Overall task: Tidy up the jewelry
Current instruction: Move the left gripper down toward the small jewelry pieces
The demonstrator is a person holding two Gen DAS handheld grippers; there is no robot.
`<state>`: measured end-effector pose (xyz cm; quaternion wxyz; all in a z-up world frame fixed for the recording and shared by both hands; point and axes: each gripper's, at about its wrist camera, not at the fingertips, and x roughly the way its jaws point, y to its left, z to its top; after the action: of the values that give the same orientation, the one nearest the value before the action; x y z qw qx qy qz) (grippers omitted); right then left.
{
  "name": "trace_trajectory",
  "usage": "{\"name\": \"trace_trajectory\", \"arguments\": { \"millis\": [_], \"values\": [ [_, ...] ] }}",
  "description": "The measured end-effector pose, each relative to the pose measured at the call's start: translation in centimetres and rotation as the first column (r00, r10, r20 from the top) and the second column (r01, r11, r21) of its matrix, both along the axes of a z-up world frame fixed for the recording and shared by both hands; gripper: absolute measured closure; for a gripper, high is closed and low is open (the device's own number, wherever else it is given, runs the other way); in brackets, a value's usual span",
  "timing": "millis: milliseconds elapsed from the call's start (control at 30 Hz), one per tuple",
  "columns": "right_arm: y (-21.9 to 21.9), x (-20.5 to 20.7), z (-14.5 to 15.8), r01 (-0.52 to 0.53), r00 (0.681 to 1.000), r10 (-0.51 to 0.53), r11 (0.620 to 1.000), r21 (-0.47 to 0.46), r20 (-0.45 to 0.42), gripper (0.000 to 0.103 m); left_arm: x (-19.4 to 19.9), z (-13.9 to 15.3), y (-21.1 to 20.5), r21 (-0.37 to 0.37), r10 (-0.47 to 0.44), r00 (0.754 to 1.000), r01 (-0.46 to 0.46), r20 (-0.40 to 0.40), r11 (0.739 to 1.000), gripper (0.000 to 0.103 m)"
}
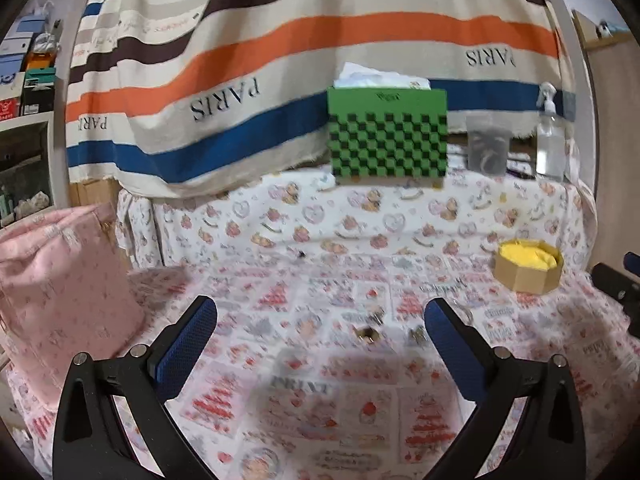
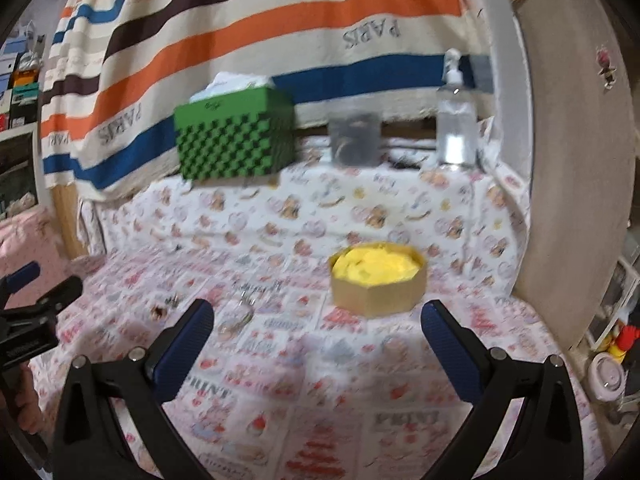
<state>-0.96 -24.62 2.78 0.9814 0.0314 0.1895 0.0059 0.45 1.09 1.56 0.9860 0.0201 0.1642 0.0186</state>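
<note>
Small jewelry pieces lie on the patterned tablecloth: a dark-and-gold piece (image 1: 368, 333), another small piece (image 1: 417, 335) and a thin ring-like loop (image 1: 464, 314) in the left wrist view. The right wrist view shows the loop (image 2: 240, 316) and small pieces (image 2: 164, 307). A cardboard box with yellow lining (image 1: 528, 266) (image 2: 378, 278) stands to the right. My left gripper (image 1: 320, 320) is open and empty, just short of the pieces. My right gripper (image 2: 318, 322) is open and empty, in front of the box.
A green checkered box (image 1: 387, 136) (image 2: 236, 136), a grey cup (image 1: 489, 146) and a clear spray bottle (image 1: 550, 140) stand on the raised back ledge. A pink fabric bag (image 1: 60, 288) sits at the left. A striped cloth hangs behind.
</note>
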Motion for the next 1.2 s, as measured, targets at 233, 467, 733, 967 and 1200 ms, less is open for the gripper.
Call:
{"name": "trace_trajectory", "arguments": {
  "millis": [233,467,733,967,1200],
  "values": [
    [-1.3,2.1,2.6,0.062,0.998,-0.062,0.998,-0.007,-0.003,0.0,2.3,3.2,-0.1,0.053,-0.057,0.998,0.056,0.023,0.997,0.0],
    [-0.4,6.3,4.6,0.025,0.999,-0.026,1.0,-0.012,-0.045,0.0,8.4,5.0,-1.0,-0.011,-0.087,0.992,0.087,-0.088,0.996,0.026],
    [0.1,10.1,3.7,0.026,0.994,-0.025,1.0,0.005,-0.105,0.0,15.6,1.1,-2.3,-0.144,-0.173,0.891,0.122,-0.42,0.982,0.065],
    [-0.3,11.0,1.0,0.018,0.984,-0.018,1.0,-0.002,-0.179,0.0,16.8,-3.0,-3.5,-0.162,-0.211,0.81,0.146,-0.547,0.976,0.067],
    [-1.5,12.1,-0.7,0.02,0.966,0.0,0.997,0.073,-0.258,0.004,17.2,-5.0,-3.4,-0.161,-0.211,0.786,0.143,-0.58,0.976,0.068]
  ]
}}
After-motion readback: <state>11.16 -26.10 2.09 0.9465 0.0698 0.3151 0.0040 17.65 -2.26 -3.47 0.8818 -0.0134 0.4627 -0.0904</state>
